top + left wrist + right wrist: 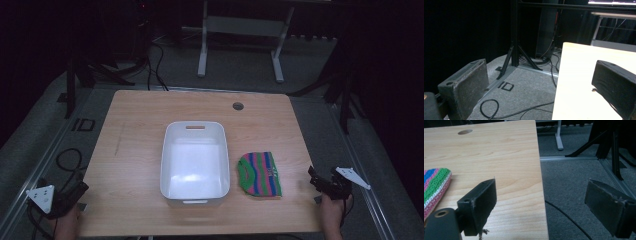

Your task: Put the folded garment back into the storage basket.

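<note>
Wooden table (140, 120) under the high view, and a white tub (195, 162) sits at its middle, my landmark for everything else. Just to the right of the tub lies a striped knitted hat (259, 174), green, blue and pink bands, flat on the wood, close to the tub's wall but not touching it. Further right of the tub, at the table's right edge, the right gripper (316, 179) hangs over the rim, jaws pointing in toward the hat, a hand (331, 212) behind it. Well left of the tub, off the table's near left corner, the left gripper (80, 189) sits low with its grey plate showing. A round hole (238, 106) marks the wood beyond the tub.

Over to the left gripper view: its two black jaws stand wide apart with nothing between them, released. One jaw is over the grey carpet (524, 85), the other over the table's pale edge. A black cable (496, 113) loops on the floor, and a dark frame post (514, 32) rises behind.

Now the right gripper view: jaws spread wide here too, empty, nothing clasped. The left-hand jaw hovers above the wood, the other out over the carpet past the table's edge. The hat (435, 186) peeks in at the left border, just beside that jaw, apart from it. The round hole (465, 131) shows at the far end.
</note>
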`<action>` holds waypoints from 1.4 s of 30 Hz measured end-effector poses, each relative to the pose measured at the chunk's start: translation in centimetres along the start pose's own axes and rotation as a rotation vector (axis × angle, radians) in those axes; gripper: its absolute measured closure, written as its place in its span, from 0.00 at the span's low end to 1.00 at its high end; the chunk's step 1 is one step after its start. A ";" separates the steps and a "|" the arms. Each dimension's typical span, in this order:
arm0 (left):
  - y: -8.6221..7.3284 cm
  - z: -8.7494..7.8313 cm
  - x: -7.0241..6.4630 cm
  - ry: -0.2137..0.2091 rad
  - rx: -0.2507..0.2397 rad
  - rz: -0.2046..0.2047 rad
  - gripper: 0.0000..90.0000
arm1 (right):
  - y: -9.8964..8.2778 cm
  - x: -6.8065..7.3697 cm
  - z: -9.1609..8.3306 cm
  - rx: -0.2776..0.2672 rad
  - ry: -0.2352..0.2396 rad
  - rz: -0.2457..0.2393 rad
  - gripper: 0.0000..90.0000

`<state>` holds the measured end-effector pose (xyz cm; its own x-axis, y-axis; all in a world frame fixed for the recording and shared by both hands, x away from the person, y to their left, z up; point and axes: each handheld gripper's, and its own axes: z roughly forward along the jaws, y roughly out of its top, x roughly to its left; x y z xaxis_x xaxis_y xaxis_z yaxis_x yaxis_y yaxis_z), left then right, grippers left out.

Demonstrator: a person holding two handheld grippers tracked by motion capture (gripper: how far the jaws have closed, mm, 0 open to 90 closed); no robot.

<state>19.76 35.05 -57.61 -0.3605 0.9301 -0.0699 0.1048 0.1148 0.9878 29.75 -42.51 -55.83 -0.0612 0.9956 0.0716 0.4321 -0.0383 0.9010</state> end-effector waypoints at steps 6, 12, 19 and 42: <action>0.0 0.0 0.0 0.003 0.001 0.006 0.02 | 0.0 0.0 0.1 0.007 -0.004 -0.005 0.12; 0.0 -0.1 -0.1 0.006 0.000 0.006 0.02 | 0.2 -0.1 0.4 0.039 0.010 0.010 0.12; 0.0 -0.1 0.0 0.008 -0.001 -0.002 0.02 | 0.4 -0.6 1.0 0.115 0.066 0.006 0.14; 0.0 -0.1 0.2 0.003 0.003 -0.019 0.02 | 3.3 -0.3 2.9 0.458 0.655 -0.460 0.16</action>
<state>19.56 35.16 -57.60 -0.3656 0.9266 -0.0886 0.1007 0.1340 0.9858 33.83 -42.70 -54.13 -0.7518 0.6515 0.1016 0.5442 0.5261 0.6535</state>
